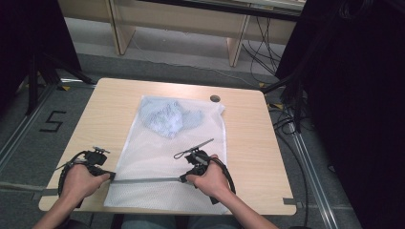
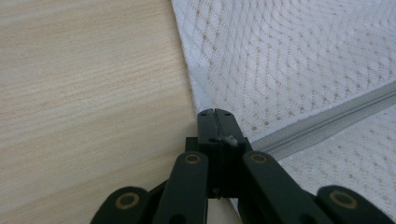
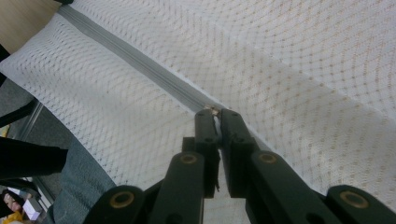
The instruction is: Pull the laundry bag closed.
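A white mesh laundry bag lies flat on the wooden table, with a pale blue garment inside near its far end. A grey zipper runs across the bag's near end. My left gripper is shut on the bag's left edge at the zipper's end; in the left gripper view its jaws meet on the mesh bag beside the zipper. My right gripper is shut on the small zipper pull, midway along the zipper.
A small dark round cap sits in the table's top beyond the bag's far right corner. The bag's near end hangs slightly over the table's front edge above the person's lap. Cables lie on the floor to the right.
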`<state>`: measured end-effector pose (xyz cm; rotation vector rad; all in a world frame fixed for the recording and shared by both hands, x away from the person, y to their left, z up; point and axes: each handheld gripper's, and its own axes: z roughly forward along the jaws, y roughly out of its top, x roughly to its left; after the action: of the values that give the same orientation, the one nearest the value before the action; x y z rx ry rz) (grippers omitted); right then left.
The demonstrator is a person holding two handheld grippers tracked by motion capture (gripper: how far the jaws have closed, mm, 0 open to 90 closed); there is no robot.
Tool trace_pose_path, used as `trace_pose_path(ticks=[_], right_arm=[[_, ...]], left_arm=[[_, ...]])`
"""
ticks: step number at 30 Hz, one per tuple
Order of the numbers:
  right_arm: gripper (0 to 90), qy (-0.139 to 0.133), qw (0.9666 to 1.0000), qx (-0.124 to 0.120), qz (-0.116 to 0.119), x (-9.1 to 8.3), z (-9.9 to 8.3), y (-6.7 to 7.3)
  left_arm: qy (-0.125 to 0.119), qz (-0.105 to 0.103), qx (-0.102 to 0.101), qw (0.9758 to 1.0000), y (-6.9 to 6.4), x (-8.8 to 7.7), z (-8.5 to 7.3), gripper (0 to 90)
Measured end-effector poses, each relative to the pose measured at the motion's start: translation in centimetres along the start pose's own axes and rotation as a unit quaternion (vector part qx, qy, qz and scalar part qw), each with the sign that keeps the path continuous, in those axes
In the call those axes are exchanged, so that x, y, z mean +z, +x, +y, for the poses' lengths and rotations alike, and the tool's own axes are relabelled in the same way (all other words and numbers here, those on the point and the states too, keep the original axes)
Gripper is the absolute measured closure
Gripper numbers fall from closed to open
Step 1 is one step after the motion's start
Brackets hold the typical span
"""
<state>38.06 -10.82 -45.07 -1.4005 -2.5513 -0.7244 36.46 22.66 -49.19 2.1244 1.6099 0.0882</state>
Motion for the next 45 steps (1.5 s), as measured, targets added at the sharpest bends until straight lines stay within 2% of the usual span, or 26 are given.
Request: trace_pose_path(ticks=[6, 8, 13, 17, 18, 20, 23, 24, 31, 32, 33, 35, 36, 40, 41, 45], right_arm=[[87.0, 0.004, 1.0000, 0.000, 0.001, -0.2, -0.1, -0.4], [87.0, 0.004, 1.0000, 0.006, -0.001, -0.3, -0.2, -0.4], [86.9, 0.002, 1.0000, 0.001, -0.001, -0.5, -0.3, -0.7], [87.0, -0.002, 0.9999, 0.011, 0.000, -0.5, -0.4, -0.7], [87.0, -0.001, 1.0000, 0.003, -0.005, -0.6, -0.5, -0.9], [86.9, 0.001, 1.0000, 0.009, 0.000, -0.6, -0.5, -0.9], [86.9, -0.002, 1.0000, -0.003, 0.001, -0.7, -0.5, -1.2], [86.9, 0.003, 0.9999, 0.012, -0.001, -0.8, -0.5, -1.0], [86.9, -0.002, 0.9999, 0.010, 0.000, -0.9, -0.7, -1.1], [86.9, 0.006, 0.9999, 0.011, 0.003, -1.0, -0.7, -1.2], [86.9, 0.003, 1.0000, 0.003, 0.008, -1.0, -0.7, -1.4], [87.0, 0.003, 0.9999, 0.009, 0.006, -1.1, -0.7, -1.4], [86.9, 0.007, 0.9997, 0.021, 0.007, -1.2, -0.8, -1.4], [86.9, 0.002, 0.9999, 0.016, 0.006, -1.2, -0.9, -1.6], [87.0, 0.001, 1.0000, 0.005, 0.006, -1.2, -0.9, -1.8], [86.9, 0.005, 0.9997, 0.024, 0.006, -1.3, -1.1, -1.8]], left_arm=[[0.001, 0.000, 0.000, 1.0000, 0.0, 0.0, 0.0, 89.9], [0.000, -0.001, 0.000, 1.0000, 0.0, 0.0, 0.0, 89.8], [0.002, -0.001, 0.002, 1.0000, 0.0, 0.0, 0.0, 89.8], [0.002, 0.000, 0.002, 1.0000, 0.0, 0.0, 0.0, 89.8], [0.002, 0.000, 0.002, 1.0000, 0.0, 0.0, 0.0, 89.8], [0.002, 0.000, 0.001, 1.0000, 0.0, 0.0, 0.0, 89.8], [0.002, 0.000, 0.002, 1.0000, 0.0, 0.0, 0.0, 89.8], [0.002, 0.000, 0.003, 1.0000, 0.0, 0.0, 0.0, 89.8], [0.001, 0.001, 0.003, 1.0000, 0.0, 0.0, 0.0, 89.8], [0.001, 0.001, 0.003, 1.0000, 0.0, 0.0, 0.0, 89.8], [0.000, 0.001, 0.003, 1.0000, 0.0, 0.0, 0.0, 89.9], [0.001, 0.002, 0.003, 1.0000, 0.0, 0.0, 0.0, 89.8], [0.000, 0.002, 0.003, 1.0000, 0.0, 0.0, 0.0, 89.8], [0.001, 0.001, 0.003, 1.0000, 0.0, 0.0, 0.0, 89.8], [0.001, 0.000, 0.002, 1.0000, 0.0, 0.0, 0.0, 89.8], [0.001, 0.002, 0.003, 1.0000, 0.0, 0.0, 0.0, 89.8]])
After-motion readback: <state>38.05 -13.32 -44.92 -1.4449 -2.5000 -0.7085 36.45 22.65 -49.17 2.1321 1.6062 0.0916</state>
